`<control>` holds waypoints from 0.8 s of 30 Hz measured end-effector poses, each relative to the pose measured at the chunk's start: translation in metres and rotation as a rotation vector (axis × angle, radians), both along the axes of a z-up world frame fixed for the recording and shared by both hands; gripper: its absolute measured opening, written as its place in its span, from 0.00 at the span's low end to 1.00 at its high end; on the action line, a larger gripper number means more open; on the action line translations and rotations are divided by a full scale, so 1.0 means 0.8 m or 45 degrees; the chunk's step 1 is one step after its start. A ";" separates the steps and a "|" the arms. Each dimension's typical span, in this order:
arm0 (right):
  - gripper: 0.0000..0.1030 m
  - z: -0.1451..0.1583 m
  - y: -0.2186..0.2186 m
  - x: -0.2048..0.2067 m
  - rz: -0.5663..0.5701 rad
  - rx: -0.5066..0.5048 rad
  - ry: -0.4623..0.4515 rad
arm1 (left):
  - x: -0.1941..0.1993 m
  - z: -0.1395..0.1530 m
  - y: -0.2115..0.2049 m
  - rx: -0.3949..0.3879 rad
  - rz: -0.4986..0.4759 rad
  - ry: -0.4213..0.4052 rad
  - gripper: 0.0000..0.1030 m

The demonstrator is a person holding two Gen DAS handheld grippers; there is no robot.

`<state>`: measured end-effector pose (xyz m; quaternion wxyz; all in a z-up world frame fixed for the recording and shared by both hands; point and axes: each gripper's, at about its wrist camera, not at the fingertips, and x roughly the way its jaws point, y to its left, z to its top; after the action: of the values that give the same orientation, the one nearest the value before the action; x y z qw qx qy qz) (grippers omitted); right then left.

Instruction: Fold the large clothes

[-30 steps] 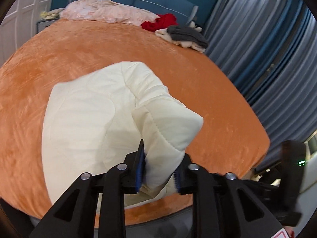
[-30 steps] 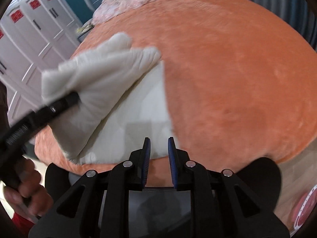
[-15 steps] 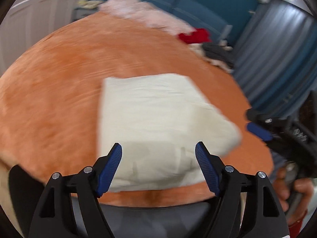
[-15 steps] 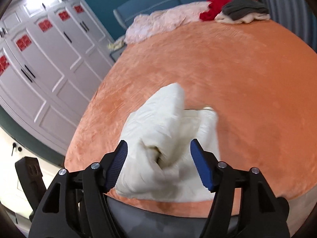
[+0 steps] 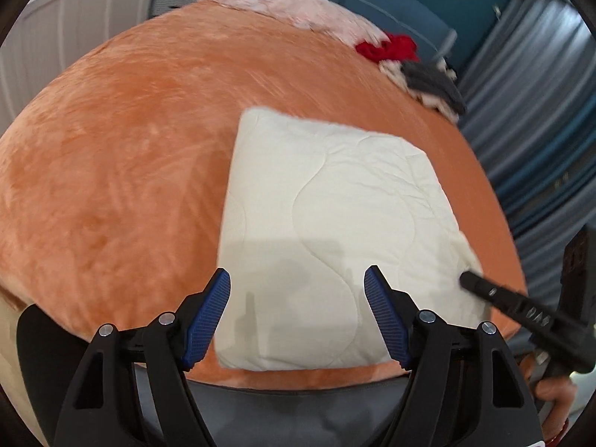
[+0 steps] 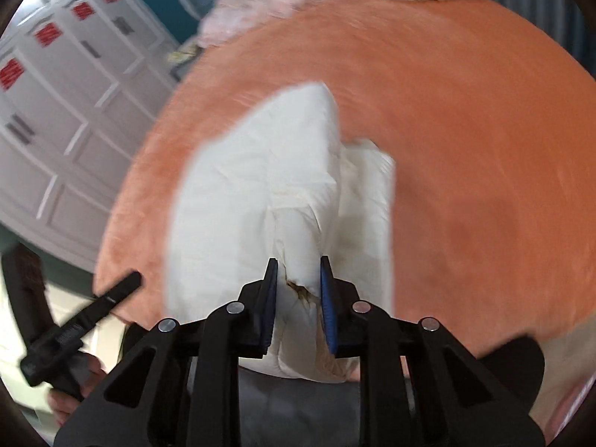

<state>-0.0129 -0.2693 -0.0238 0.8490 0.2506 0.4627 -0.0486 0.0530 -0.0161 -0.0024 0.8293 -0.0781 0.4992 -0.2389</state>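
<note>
A cream quilted garment (image 5: 335,216) lies folded into a thick rectangle near the front edge of the orange bed (image 5: 130,149). My left gripper (image 5: 298,290) is open and empty, just above the garment's near edge. My right gripper (image 6: 298,275) is shut on the garment's (image 6: 260,186) near corner, with a bunched fold between its blue pads. In the left wrist view the right gripper (image 5: 495,294) reaches in at the garment's right corner. In the right wrist view the left gripper (image 6: 85,316) shows at the lower left.
A pile of pink (image 5: 290,7), red (image 5: 387,46) and grey (image 5: 432,82) clothes lies at the bed's far end by a blue headboard. Grey-blue curtains (image 5: 529,119) hang on the right. White cabinets (image 6: 48,111) stand to the left.
My left gripper let go of the raised fold and opened; the garment dropped flat into a rectangle. My right gripper opened, moved onto the near corner and shut on it.
</note>
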 end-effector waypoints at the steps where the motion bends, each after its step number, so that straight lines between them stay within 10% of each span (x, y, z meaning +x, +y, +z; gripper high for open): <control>1: 0.20 -0.016 -0.004 -0.003 -0.019 0.007 0.026 | -0.002 -0.007 -0.010 0.021 -0.023 0.011 0.65; 10: 0.23 -0.080 0.005 0.008 -0.002 -0.050 0.133 | -0.015 -0.060 -0.053 0.273 -0.085 0.000 0.63; 24: 0.26 -0.099 0.022 0.032 0.008 -0.108 0.157 | -0.015 -0.088 -0.072 0.389 -0.075 -0.050 0.65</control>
<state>0.0124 -0.2514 -0.1032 0.8288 0.2095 0.5124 -0.0811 0.0407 -0.0738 -0.0728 0.8336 0.0683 0.5156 -0.1859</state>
